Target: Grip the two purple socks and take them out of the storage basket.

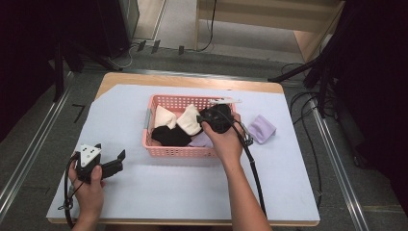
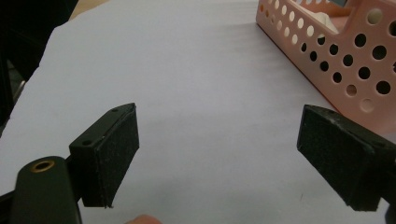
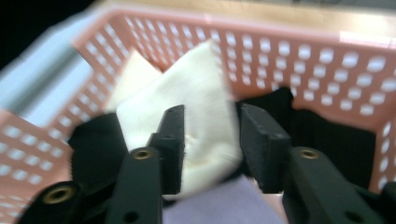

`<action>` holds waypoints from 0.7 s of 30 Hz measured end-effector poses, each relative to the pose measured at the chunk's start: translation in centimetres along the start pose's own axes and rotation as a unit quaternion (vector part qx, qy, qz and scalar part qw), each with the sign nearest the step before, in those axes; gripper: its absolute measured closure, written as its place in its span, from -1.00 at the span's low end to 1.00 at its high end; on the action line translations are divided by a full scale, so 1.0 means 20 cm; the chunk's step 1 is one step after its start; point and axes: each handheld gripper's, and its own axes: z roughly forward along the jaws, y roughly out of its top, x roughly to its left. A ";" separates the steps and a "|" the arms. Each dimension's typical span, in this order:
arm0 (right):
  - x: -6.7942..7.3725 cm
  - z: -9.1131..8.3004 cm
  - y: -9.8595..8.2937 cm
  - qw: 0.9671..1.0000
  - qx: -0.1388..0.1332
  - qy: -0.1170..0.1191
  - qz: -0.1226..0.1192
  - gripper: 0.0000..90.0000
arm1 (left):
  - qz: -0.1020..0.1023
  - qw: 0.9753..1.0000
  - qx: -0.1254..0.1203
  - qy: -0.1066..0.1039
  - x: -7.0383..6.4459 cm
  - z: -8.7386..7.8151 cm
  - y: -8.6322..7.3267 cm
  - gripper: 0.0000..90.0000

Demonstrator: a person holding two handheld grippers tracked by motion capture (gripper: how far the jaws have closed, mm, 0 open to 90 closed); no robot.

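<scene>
The right gripper is down inside the pink basket, its two black jaws set either side of a cream cloth pouch and pressed into its cloth, so it grips the pouch; the right gripper view is blurred, and whether the pouch is off the basket floor cannot be told. In the high view the right gripper is largely covered by the right hand wrapped over its body, and its jaw tips are hidden behind it. That forearm comes up from the near edge of the table and reaches over the basket's near wall, the cable trailing back along it. The left gripper rests low near the near left corner of the pale sheet, held by the left hand, jaws spread wide with nothing but bare sheet between them and aimed toward the basket, whose perforated wall is cut off at the right edge of the left gripper view. The gripped pouch is soft, cream-white and roughly square, tilted on one corner, lying in the middle of the basket beside a second cream pouch, with black cloth at the basket's near left and a lilac piece beneath. Another lilac pouch lies on the sheet just outside the basket's right end.
</scene>
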 end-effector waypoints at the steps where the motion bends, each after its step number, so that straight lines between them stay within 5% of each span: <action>1: -0.01 0.04 -0.02 0.998 0.052 -0.028 0.005 0.36 | 0.000 1.000 -0.001 0.000 0.00 0.00 0.00 -0.69; 2: -0.01 0.04 -0.02 0.998 0.052 -0.028 0.005 0.36 | 0.000 1.000 -0.001 -0.001 0.00 0.00 0.00 -0.69; 5: -0.02 0.06 -0.04 0.992 0.110 -0.068 -0.002 0.39 | -0.001 1.000 0.000 -0.001 0.00 0.00 0.00 -0.69; 8: -0.02 0.09 -0.05 0.984 0.164 -0.070 0.003 0.27 | -0.001 1.000 0.001 -0.001 0.00 0.00 0.00 -0.69; 10: 0.00 0.13 -0.06 0.974 0.213 -0.077 -0.014 0.18 | -0.002 1.000 0.000 -0.001 0.00 0.00 0.00 -0.69; 11: 0.01 0.17 -0.08 0.961 0.258 -0.086 -0.038 0.11 | -0.002 1.000 0.001 -0.001 0.00 0.00 0.00 -0.69; 13: 0.02 0.19 -0.09 0.959 0.266 -0.094 -0.035 0.10 | -0.001 1.000 0.001 -0.001 0.00 0.00 0.00 -0.69; 15: 0.01 0.20 -0.09 0.959 0.264 -0.098 -0.015 0.16 | -0.001 1.000 0.001 -0.001 0.00 0.00 0.00 -0.69; 19: 0.02 0.19 -0.11 0.965 0.247 -0.089 -0.017 0.78 | -0.001 1.000 0.001 0.000 0.00 0.00 0.00 -0.69; 21: 0.01 0.18 -0.12 0.968 0.235 -0.083 -0.009 0.86 | 0.000 1.000 0.002 0.000 0.00 0.00 0.00 -0.69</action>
